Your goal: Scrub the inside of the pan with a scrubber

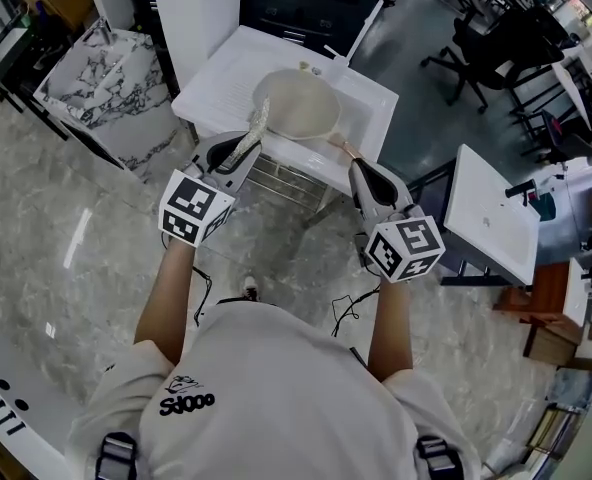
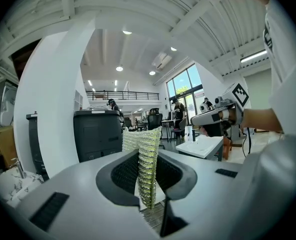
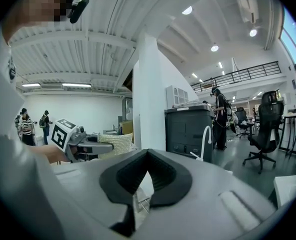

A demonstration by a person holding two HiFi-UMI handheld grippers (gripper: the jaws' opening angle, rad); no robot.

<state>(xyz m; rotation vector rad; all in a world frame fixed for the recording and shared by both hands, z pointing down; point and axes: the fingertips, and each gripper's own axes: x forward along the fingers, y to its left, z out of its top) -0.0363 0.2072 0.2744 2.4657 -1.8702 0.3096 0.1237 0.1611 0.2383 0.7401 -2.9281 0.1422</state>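
Note:
A cream pan lies in the white sink top, its brown handle pointing toward me. My left gripper is shut on a yellowish mesh scrubber that sticks out over the pan's near left rim. In the left gripper view the scrubber stands upright between the pads. My right gripper hovers by the handle's end. Its jaws are shut with nothing seen between them. The right gripper view also shows the left gripper with the scrubber. Neither gripper view shows the pan.
A white faucet rises at the sink's far right. A wire rack sits under the sink's front edge. A marble-topped counter stands to the left, a white table to the right, office chairs beyond.

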